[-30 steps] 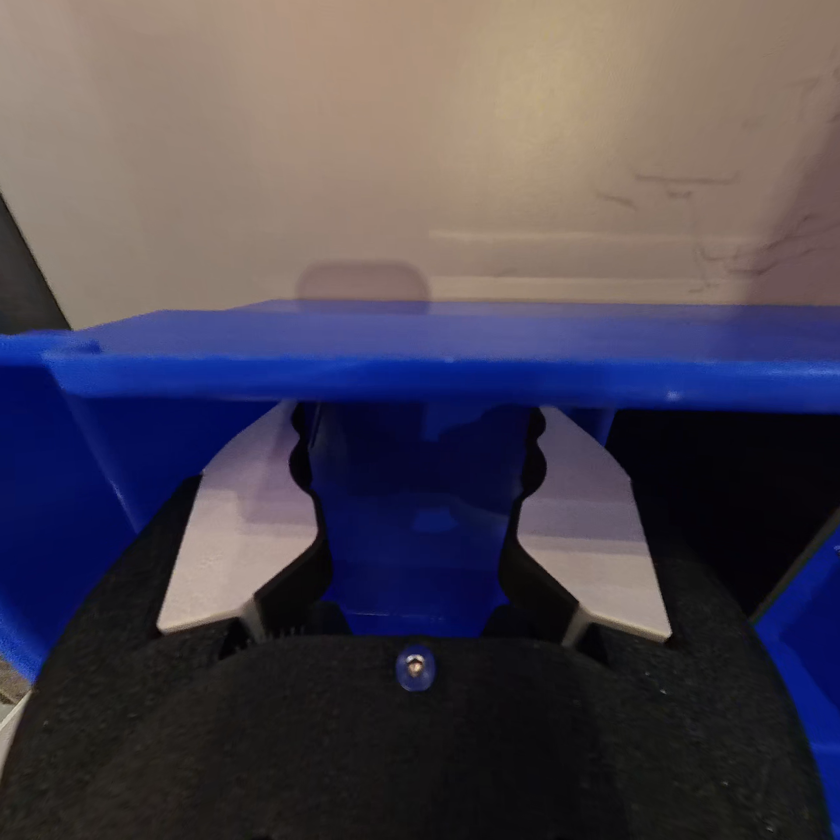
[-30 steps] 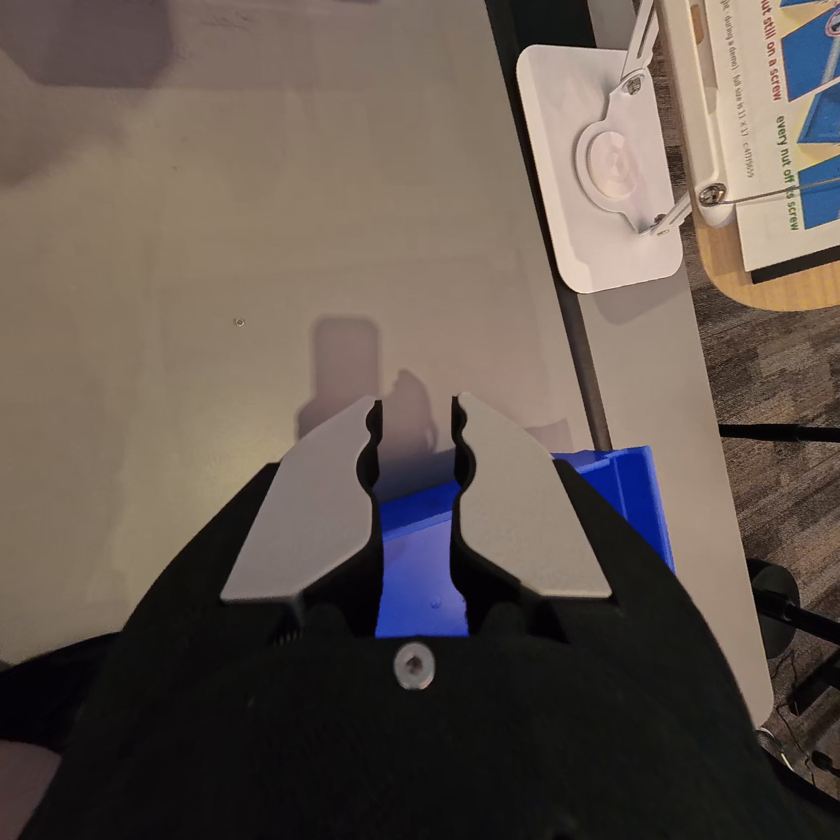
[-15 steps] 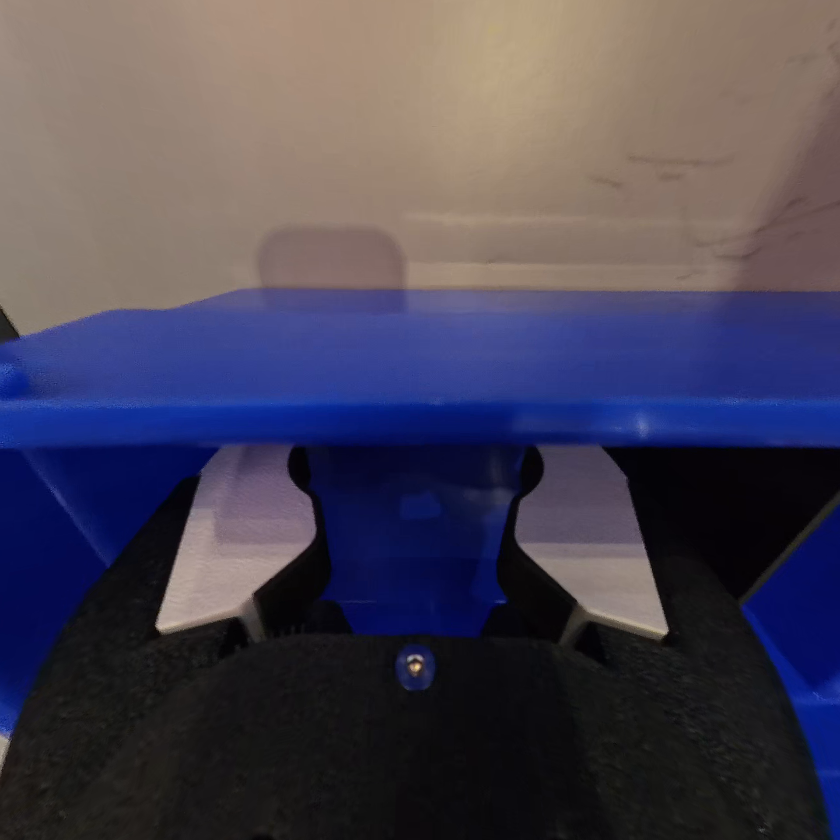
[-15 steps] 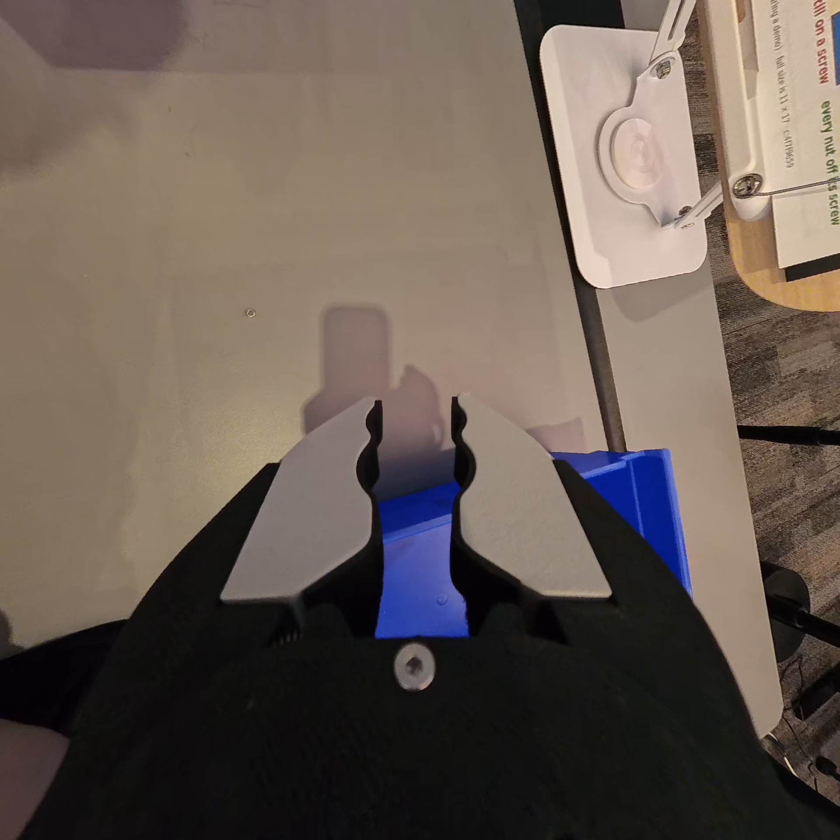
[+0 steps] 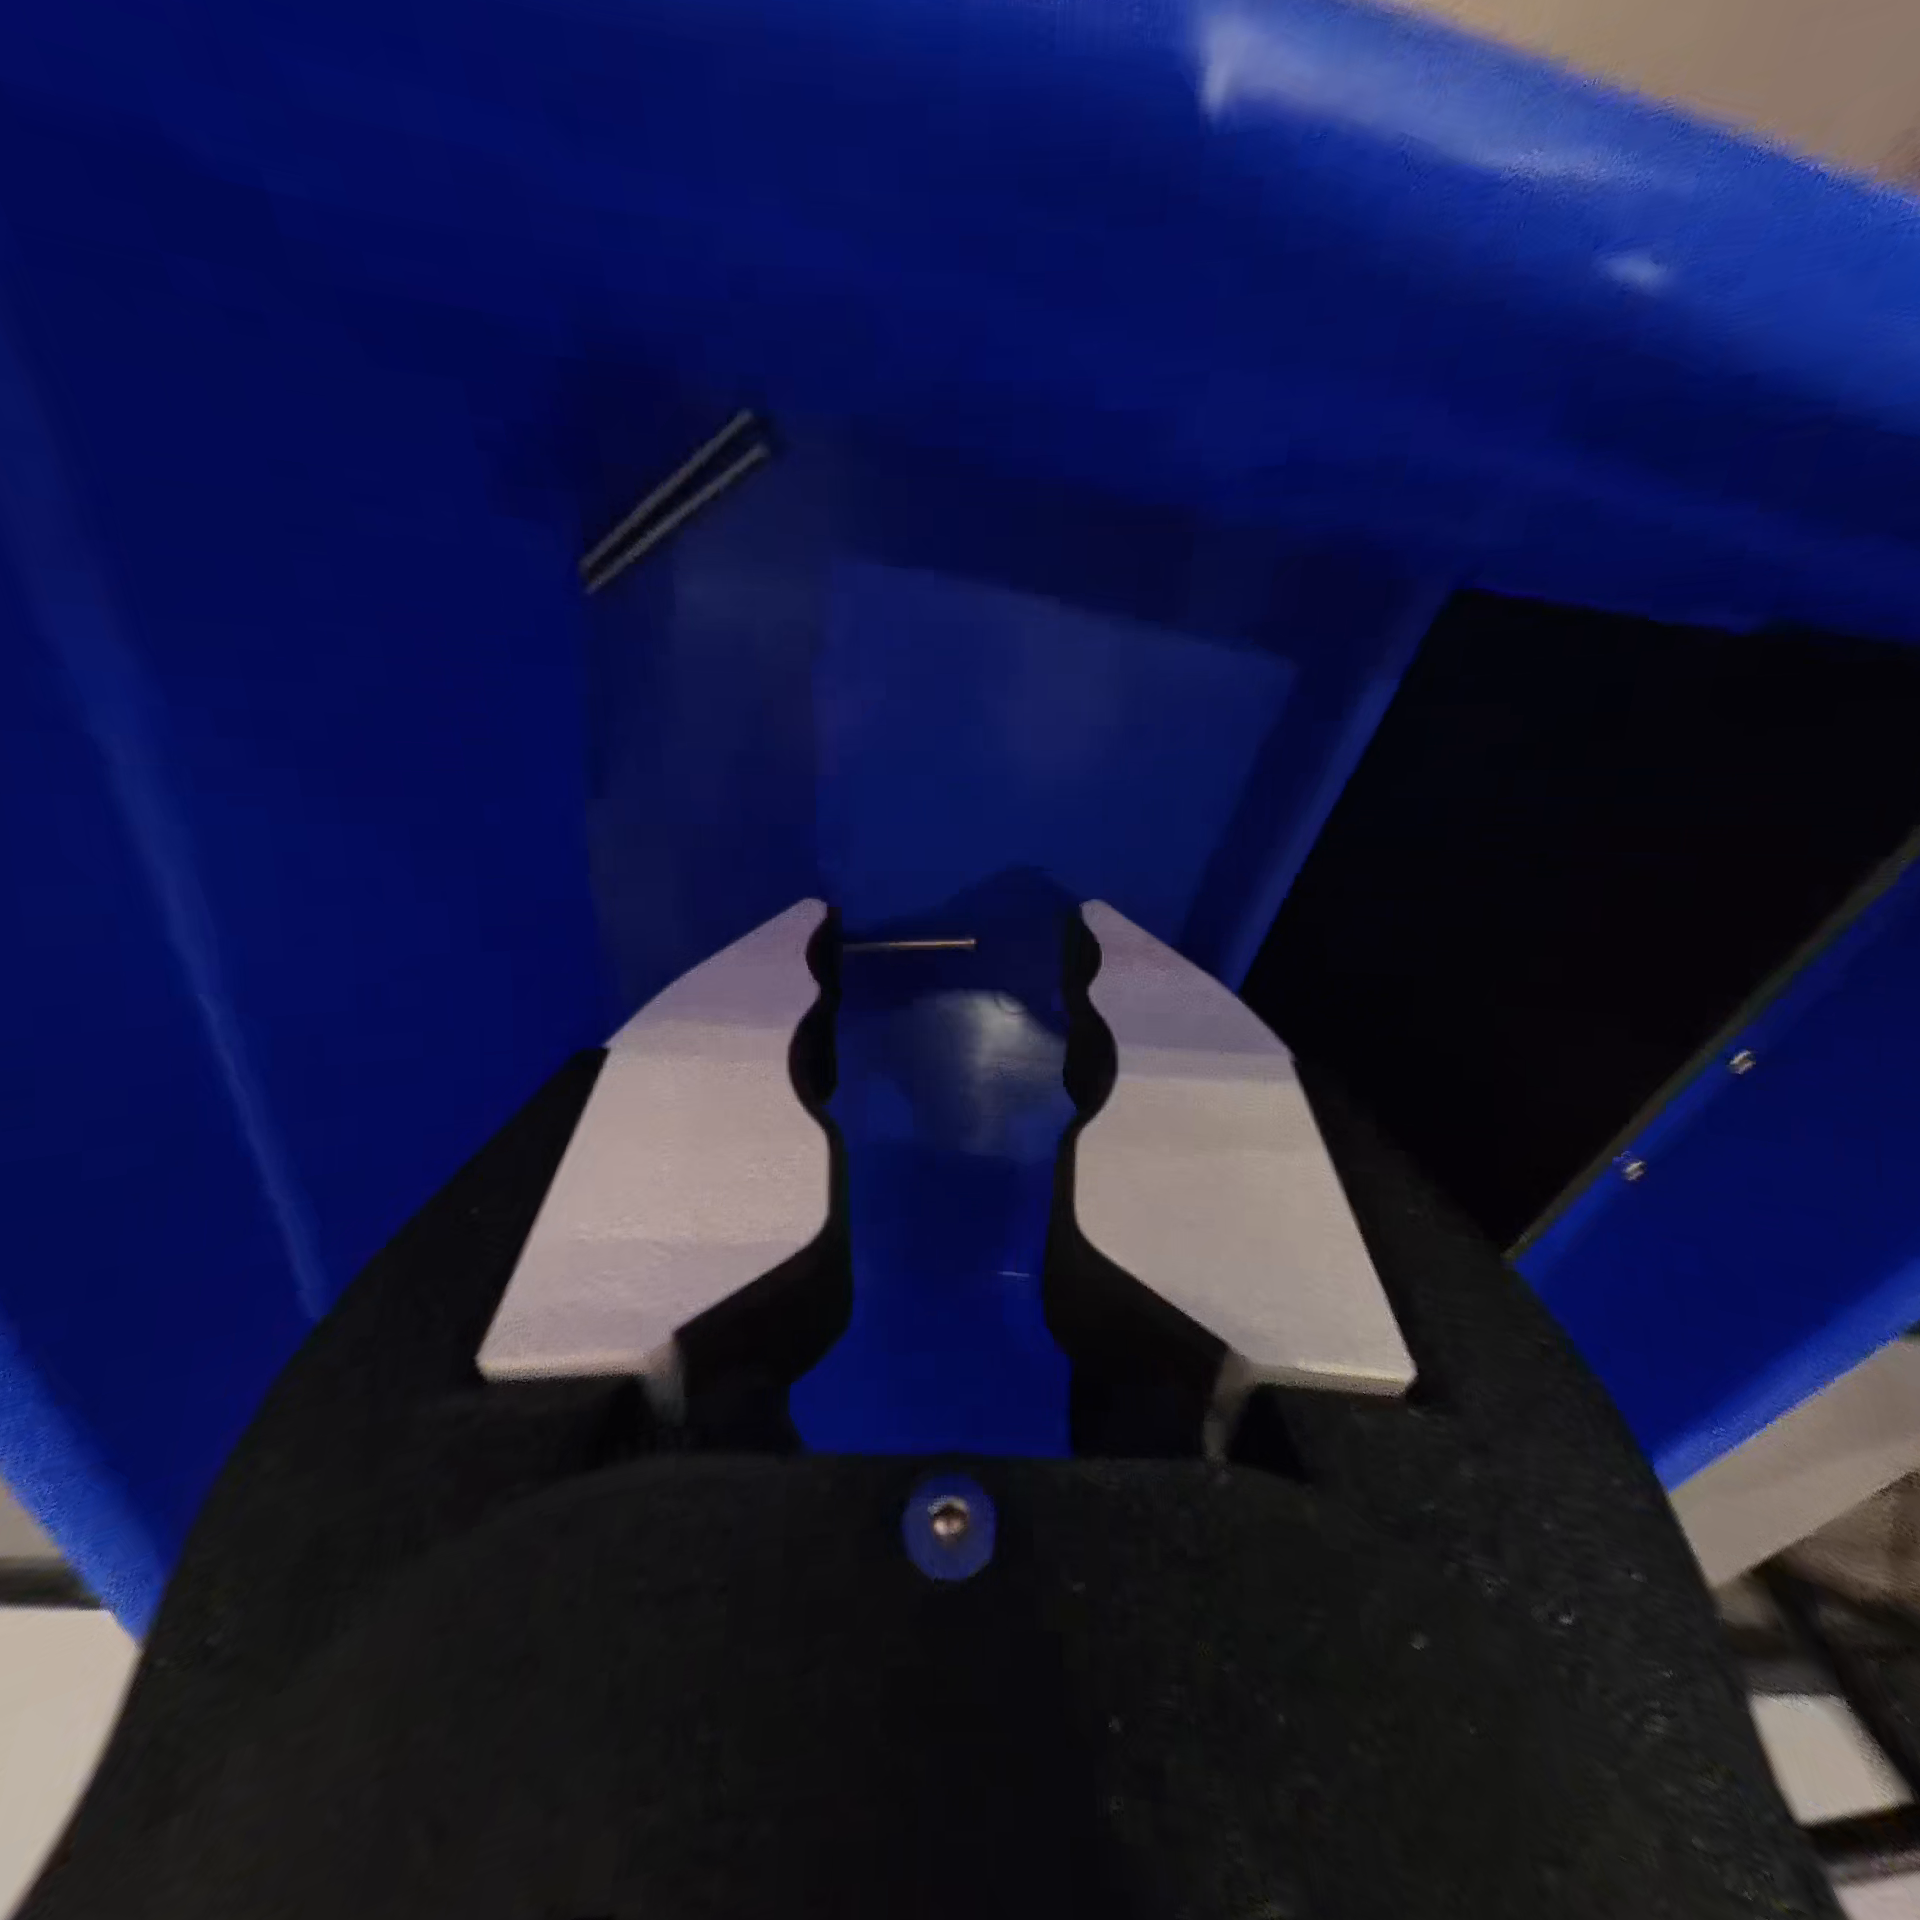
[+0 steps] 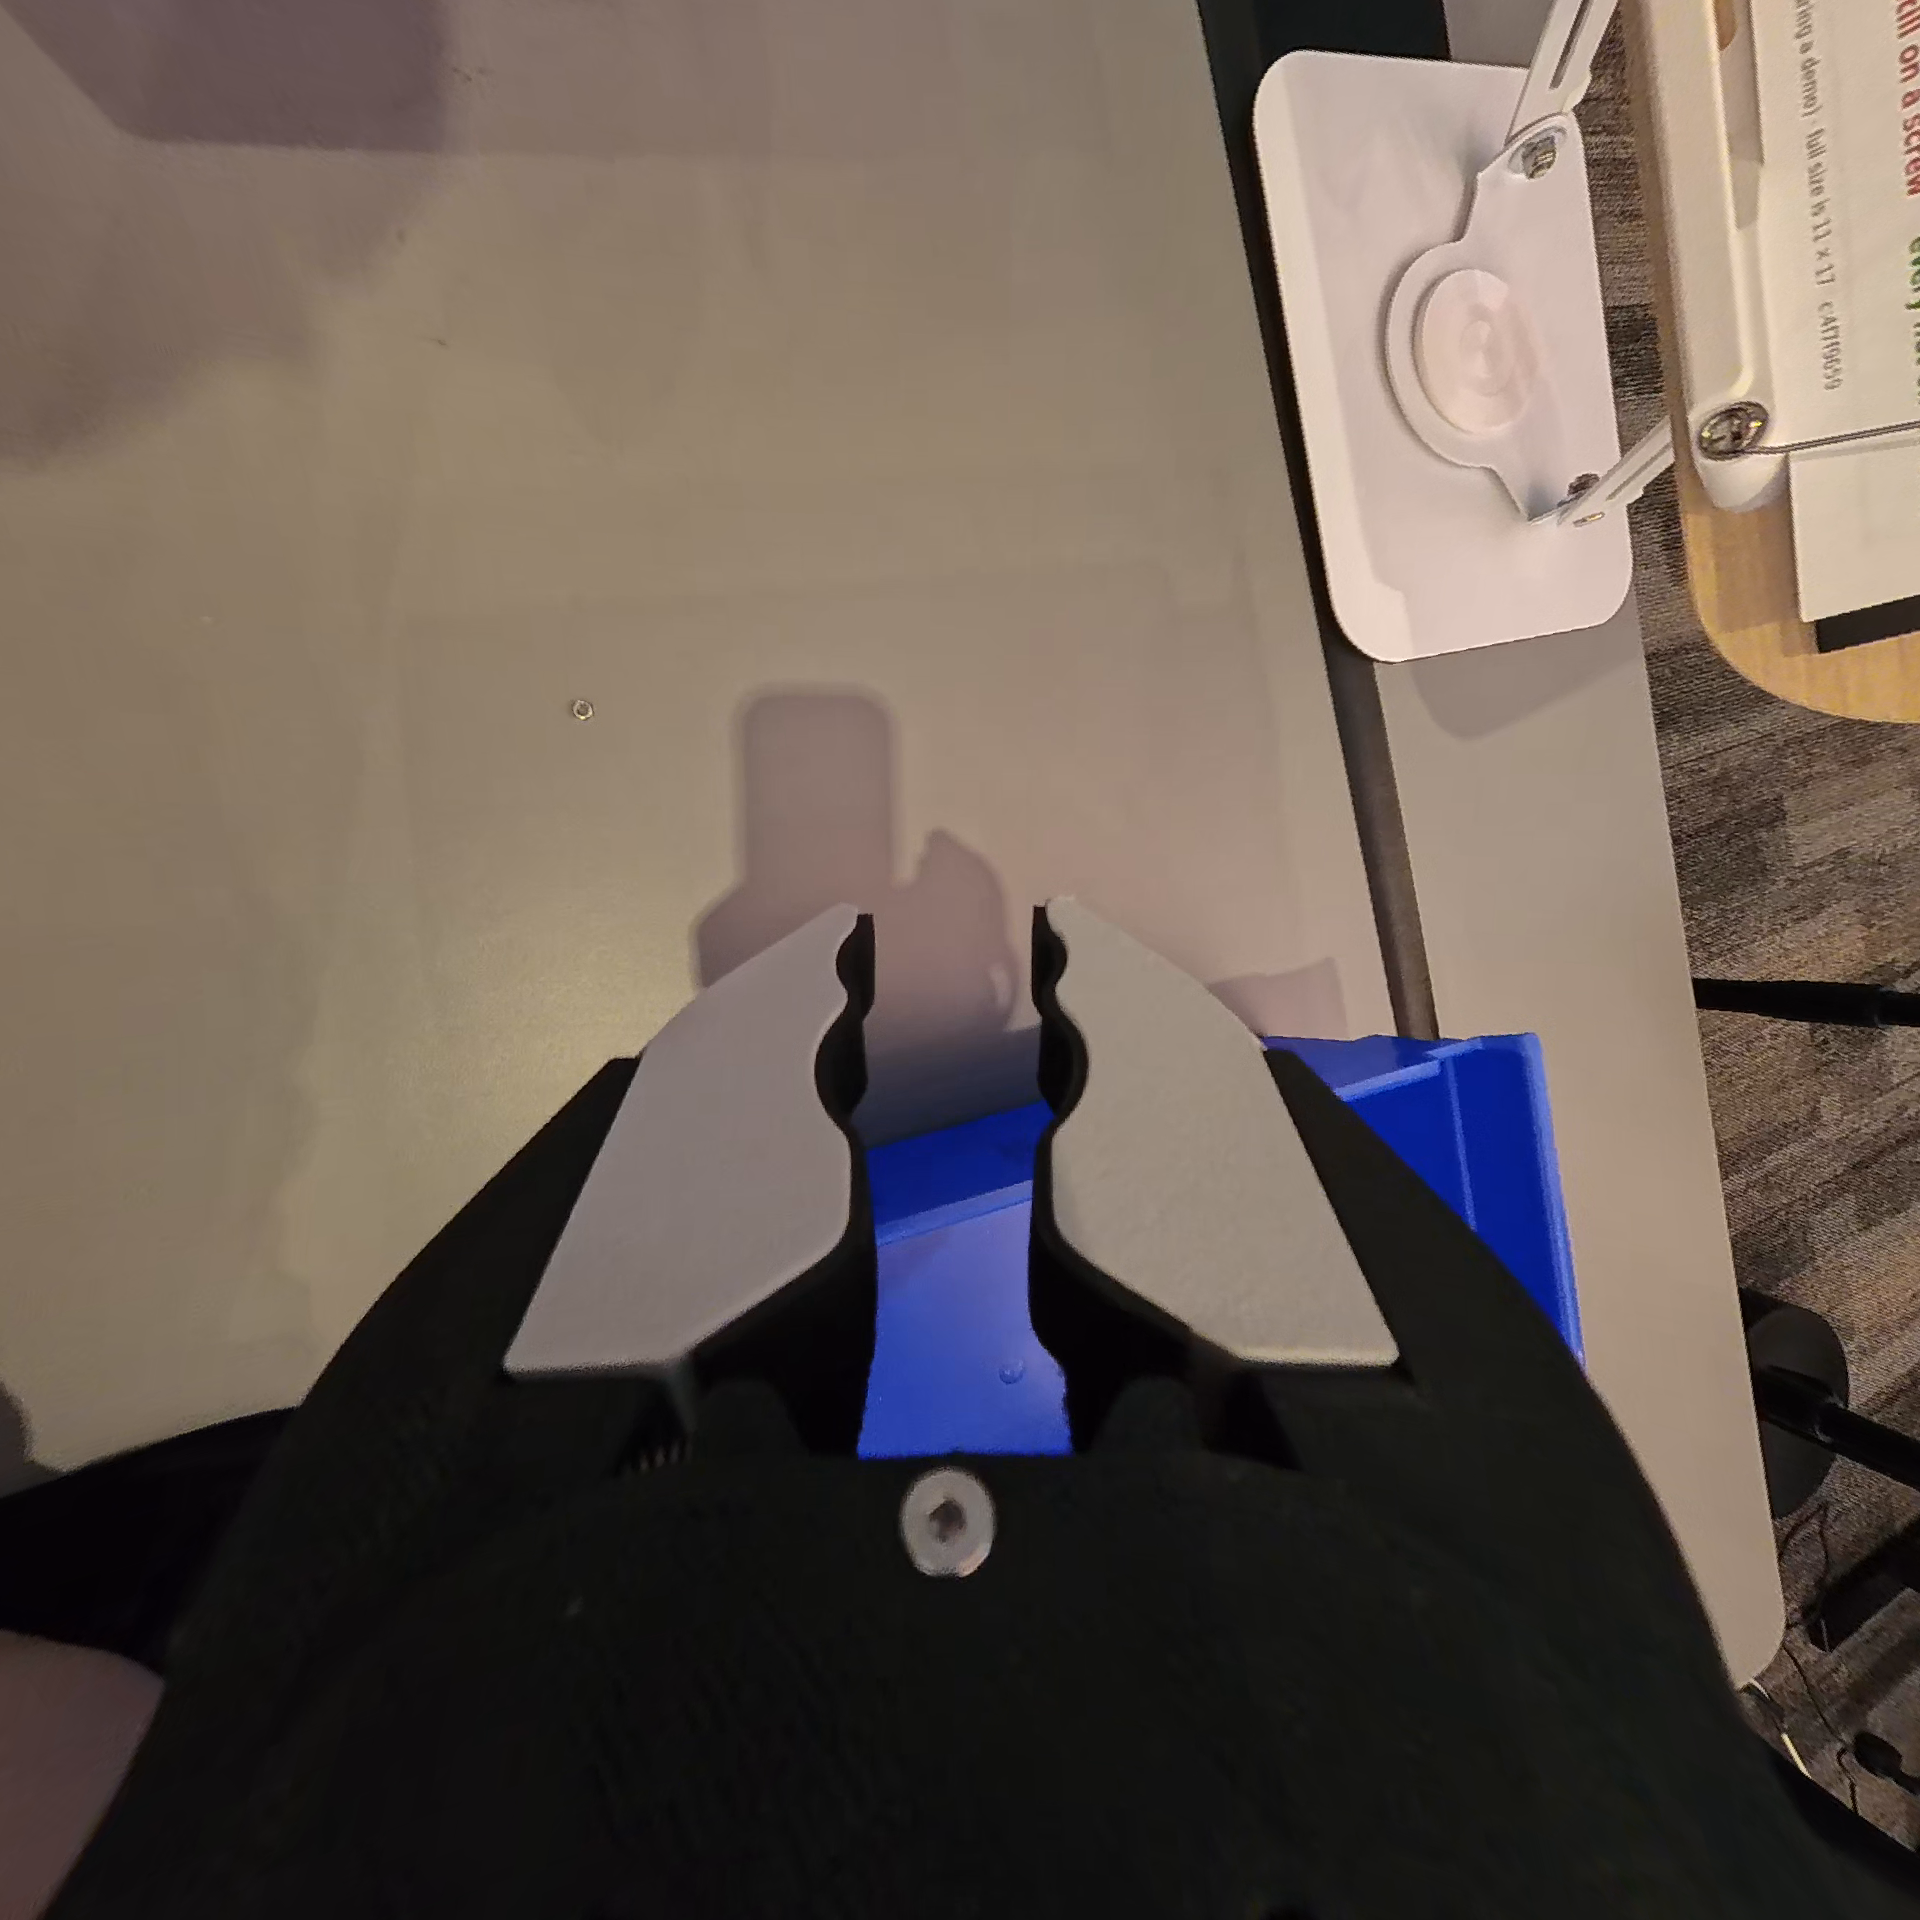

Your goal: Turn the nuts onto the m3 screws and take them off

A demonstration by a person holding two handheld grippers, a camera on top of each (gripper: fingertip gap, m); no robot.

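Note:
In the left wrist view my left gripper [image 5: 951, 920] is open and empty, reaching down inside a blue bin [image 5: 312, 727]. A thin screw [image 5: 909, 943] lies crosswise on the bin floor just beyond the tips, near the left finger. Two long dark screws [image 5: 675, 499] lie side by side farther in, by the left wall. In the right wrist view my right gripper [image 6: 951, 925] is open and empty, held above the grey table [image 6: 520, 935]. A single small nut [image 6: 583, 710] lies on the table, ahead and to the left of it.
A second blue bin [image 5: 1714, 1195] to the right holds two small nuts [image 5: 1742, 1061]. Under my right gripper sits a blue bin [image 6: 1455, 1143] near the table's right edge. A white stand base [image 6: 1434, 364] and a printed sheet [image 6: 1849, 312] lie at the far right. The tips of one gripper are about 40 cm away from the tips of the other.
My left gripper has tipped down from looking over the bin's rim into the bin, so the screws now show. My right gripper has shifted slightly to the left and stays open.

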